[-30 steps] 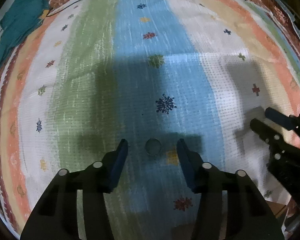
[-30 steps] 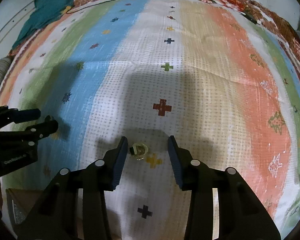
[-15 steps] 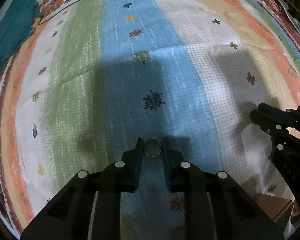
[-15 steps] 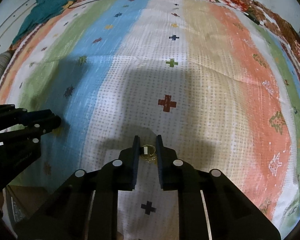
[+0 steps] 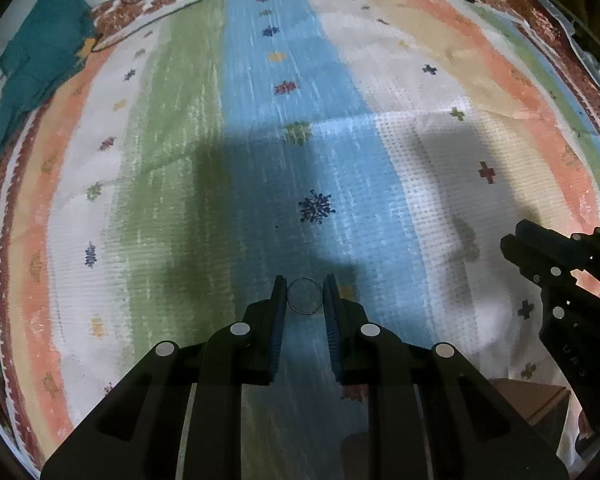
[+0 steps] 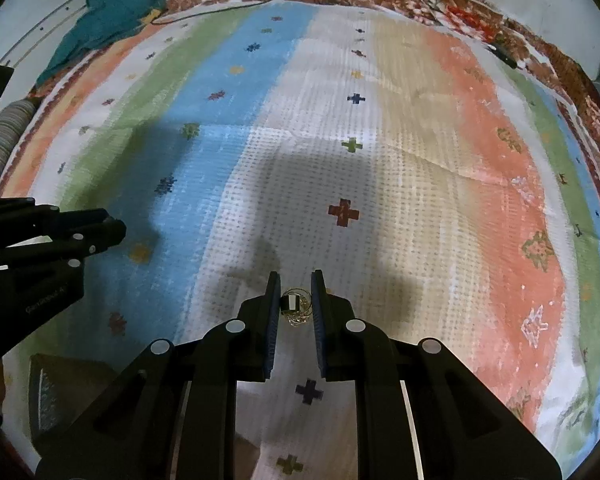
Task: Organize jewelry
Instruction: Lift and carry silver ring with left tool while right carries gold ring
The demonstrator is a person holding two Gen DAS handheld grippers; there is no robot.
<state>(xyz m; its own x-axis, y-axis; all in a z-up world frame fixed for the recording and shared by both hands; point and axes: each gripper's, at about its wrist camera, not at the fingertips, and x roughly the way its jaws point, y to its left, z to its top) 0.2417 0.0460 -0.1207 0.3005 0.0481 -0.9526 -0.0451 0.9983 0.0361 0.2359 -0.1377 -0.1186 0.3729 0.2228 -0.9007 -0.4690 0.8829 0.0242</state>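
Your left gripper [image 5: 305, 300] is clamped on a thin ring [image 5: 304, 295], your right gripper [image 6: 296, 302] on a gold ring [image 6: 294, 305], both just above the striped bedspread [image 5: 340, 140]. They're light, stiff and likely slippery. Pinch across the band, gently.

The right gripper [image 6: 296, 304] points down at a striped cloth [image 6: 420, 160], its jaws closed on a small gold ring [image 6: 296, 305] with a pale stone, over the white stripe. At the left edge the left gripper [image 6: 112, 230] hangs above the blue stripe. A teal cloth [image 6: 116, 8] lies bunched far left.
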